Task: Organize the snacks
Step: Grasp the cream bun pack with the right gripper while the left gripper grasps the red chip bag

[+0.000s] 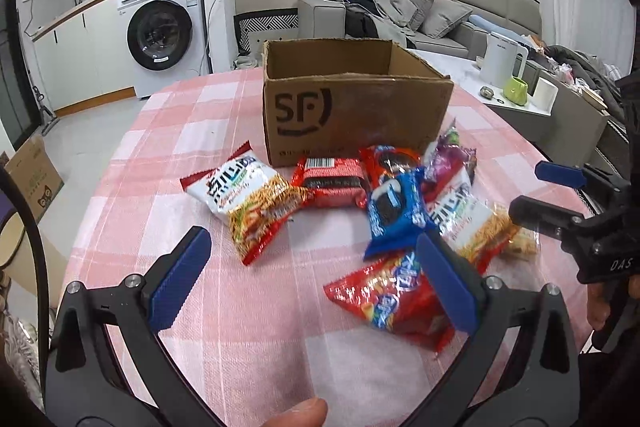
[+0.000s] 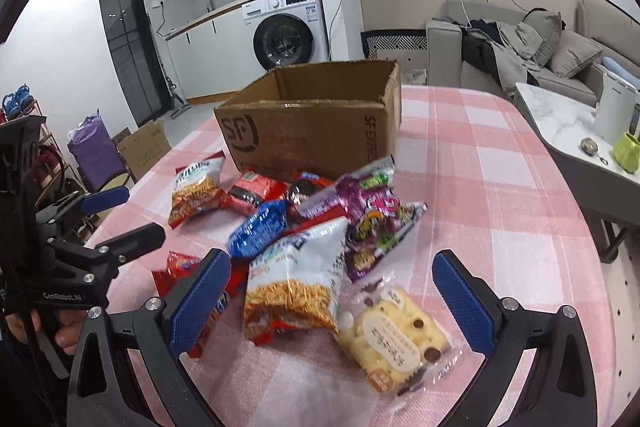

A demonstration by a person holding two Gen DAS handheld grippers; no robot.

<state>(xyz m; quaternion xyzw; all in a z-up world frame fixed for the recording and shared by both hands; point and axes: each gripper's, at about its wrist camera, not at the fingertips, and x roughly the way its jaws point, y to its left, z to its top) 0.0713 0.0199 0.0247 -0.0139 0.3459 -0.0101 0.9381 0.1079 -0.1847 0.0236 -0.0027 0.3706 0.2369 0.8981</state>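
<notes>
The left gripper [image 1: 312, 277] hangs low over the table with its blue fingers spread wide and nothing between them. Its right finger [image 1: 446, 283] overlaps a red snack bag [image 1: 388, 301] lying just ahead, and a blue cookie pack [image 1: 394, 213] sits beyond that. A white noodle-snack bag [image 1: 250, 205] lies ahead and to the left, well clear of the fingers.

The right gripper [image 2: 332, 297] is also spread open and empty. A second white noodle-snack bag [image 2: 294, 277] and a clear-wrapped cake [image 2: 394, 339] lie between its fingers on the cloth, touching neither as far as can be seen. A purple candy bag [image 2: 370, 211] rests just behind them, partly on the pile.

All the snacks lie in a loose heap in front of an open cardboard box [image 1: 354, 103], and a pink cookie pack [image 1: 332, 183] lies almost against its front wall. What is inside the box cannot be seen.

The table wears a pink and white checked cloth [image 1: 260, 347]. Behind it stand a washing machine [image 1: 164, 31] under a counter, and a grey sofa [image 1: 440, 15] strewn with cushions and clothes. A white kettle [image 1: 502, 61] stands on a side table to the right.
</notes>
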